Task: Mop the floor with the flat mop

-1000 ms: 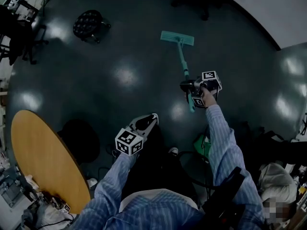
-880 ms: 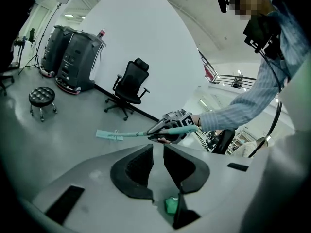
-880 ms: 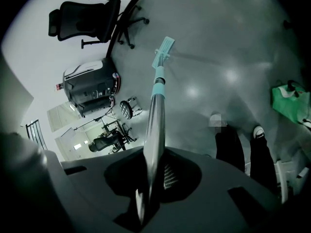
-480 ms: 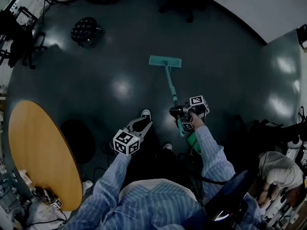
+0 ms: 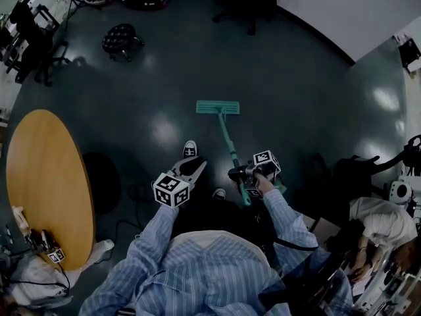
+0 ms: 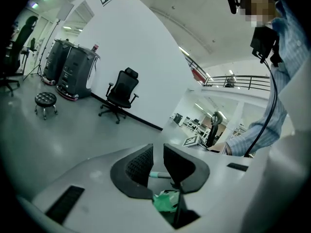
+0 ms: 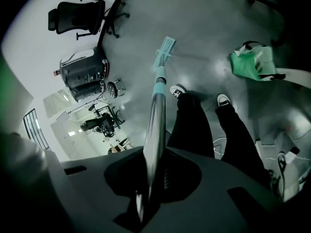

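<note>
The flat mop has a teal head [image 5: 218,107] lying flat on the dark floor ahead of my feet. Its handle [image 5: 230,151] slants back to my right gripper [image 5: 240,174], which is shut on the shaft. In the right gripper view the grey handle [image 7: 156,110] runs out from between the jaws [image 7: 154,154] to the mop head [image 7: 164,52]. My left gripper [image 5: 192,168] hovers left of the handle, above my left shoe [image 5: 189,149]. Its jaws [image 6: 158,152] stand nearly together with only a thin slit and nothing between them.
A round wooden table [image 5: 46,176] fills the left. A black stool [image 5: 118,41] stands far left, office chairs [image 5: 250,5] at the back. A green bag [image 5: 281,187] lies by my right leg. Another person [image 5: 375,216] and gear crowd the lower right.
The mop head has slid back across the floor toward my feet, and my right gripper has come in closer to my body with the handle. The left gripper has stayed about where it was.
</note>
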{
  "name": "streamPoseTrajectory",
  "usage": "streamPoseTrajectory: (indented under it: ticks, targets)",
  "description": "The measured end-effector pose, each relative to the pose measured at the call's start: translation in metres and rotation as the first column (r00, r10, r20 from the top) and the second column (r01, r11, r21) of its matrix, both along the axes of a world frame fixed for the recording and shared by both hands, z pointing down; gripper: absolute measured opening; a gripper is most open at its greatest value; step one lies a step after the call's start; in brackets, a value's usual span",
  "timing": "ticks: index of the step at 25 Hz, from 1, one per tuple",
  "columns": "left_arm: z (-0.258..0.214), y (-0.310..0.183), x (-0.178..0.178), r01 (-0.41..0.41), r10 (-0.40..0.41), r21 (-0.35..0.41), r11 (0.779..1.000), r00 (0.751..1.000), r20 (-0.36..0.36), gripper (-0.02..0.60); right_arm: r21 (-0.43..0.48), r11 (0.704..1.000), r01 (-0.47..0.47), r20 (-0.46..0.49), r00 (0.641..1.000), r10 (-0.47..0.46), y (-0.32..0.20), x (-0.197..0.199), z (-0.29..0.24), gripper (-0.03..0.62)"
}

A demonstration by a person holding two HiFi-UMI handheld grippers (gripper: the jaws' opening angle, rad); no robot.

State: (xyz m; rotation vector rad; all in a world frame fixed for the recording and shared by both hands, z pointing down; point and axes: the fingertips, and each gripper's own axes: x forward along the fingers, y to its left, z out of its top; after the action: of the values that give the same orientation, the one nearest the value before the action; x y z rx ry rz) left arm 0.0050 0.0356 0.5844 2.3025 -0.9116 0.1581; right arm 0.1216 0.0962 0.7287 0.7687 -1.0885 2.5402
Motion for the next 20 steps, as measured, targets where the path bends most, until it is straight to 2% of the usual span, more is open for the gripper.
streamPoseTrajectory:
  ticks: [6,12,20]
  targets:
    - [-0.001,0.071,0.024,0.006,-0.007,-0.014,1.0,1.0,-0.01,0.069,-0.008,0.999,0.053,-0.007,0.999,-0.053,0.091,0.03,-0.016,0.057]
    - [-0.01,0.091,0.038,-0.005,0.005,0.024,1.0,1.0,0.0,0.069,-0.014,0.986,0.168,-0.008,0.986,-0.168,0.166,0.066,-0.018,0.057]
    - [-0.009,0.118,0.045,-0.021,0.021,0.036,0.999,1.0,0.008,0.069,-0.024,0.978,0.207,-0.011,0.978,-0.207,0.22,0.087,-0.037,0.057]
